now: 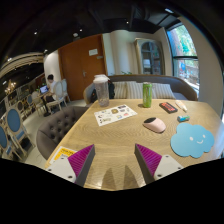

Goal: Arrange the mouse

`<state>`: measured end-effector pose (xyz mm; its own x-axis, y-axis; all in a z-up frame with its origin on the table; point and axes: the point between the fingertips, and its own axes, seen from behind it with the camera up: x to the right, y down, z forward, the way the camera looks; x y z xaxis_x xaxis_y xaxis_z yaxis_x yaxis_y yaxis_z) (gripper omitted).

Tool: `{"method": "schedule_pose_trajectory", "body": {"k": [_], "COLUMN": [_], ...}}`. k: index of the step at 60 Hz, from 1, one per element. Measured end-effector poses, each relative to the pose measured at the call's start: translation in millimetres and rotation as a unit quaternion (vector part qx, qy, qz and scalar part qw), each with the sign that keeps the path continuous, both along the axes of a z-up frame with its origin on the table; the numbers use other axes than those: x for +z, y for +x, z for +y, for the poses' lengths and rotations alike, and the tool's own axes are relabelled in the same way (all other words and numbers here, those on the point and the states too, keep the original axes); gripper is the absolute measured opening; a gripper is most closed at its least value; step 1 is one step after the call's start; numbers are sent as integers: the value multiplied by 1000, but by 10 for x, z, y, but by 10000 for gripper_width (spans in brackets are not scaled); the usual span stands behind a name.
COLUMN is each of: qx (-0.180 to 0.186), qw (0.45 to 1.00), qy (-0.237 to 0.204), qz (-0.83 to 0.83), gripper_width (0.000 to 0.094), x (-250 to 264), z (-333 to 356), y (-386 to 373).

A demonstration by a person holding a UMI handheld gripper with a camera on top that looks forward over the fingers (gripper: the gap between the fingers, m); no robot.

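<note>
A pinkish mouse (154, 125) lies on the wooden table (115, 145), well ahead of my fingers and to the right of them. A light blue cloud-shaped mat (192, 141) lies to the right of the mouse, near the table's right edge. My gripper (113, 160) is open and empty above the near part of the table, its two magenta pads (80, 158) spread wide apart with bare wood between them.
A grey jug (101, 91), a green cup (147, 95), a printed sheet (115, 113), a dark flat object (168, 107) and small items (184, 118) stand farther back on the table. A yellow thing (62, 153) lies by the left finger. Chairs (55, 128) stand to the left, a sofa beyond.
</note>
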<state>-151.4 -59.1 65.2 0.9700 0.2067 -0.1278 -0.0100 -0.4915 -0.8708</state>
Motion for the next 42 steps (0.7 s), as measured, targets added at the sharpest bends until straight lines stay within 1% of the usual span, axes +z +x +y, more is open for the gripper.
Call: {"method": "schedule_pose_trajectory", "body": {"k": [5, 13, 17, 22, 28, 33, 37, 40, 42], "qx": [5, 6, -6, -29, -41, -61, -66, -71, -67], "qw": [1000, 999, 999, 998, 998, 995, 994, 993, 992], "qy": [5, -2, -9, -14, -7, -12, -17, -28, -36], "qz": [-10, -37, -46, -55, -57, -72, -86, -93, -98], "gripper_width": [832, 827, 828, 828, 825, 826, 825, 825, 824], "x": [17, -86, -194, -263, -356, -466, -543, -628, -687], "z": [14, 62, 172, 343, 718, 968, 1127, 1219, 1271], "y": [12, 155, 343, 591, 911, 1219, 1382, 1481, 1518]}}
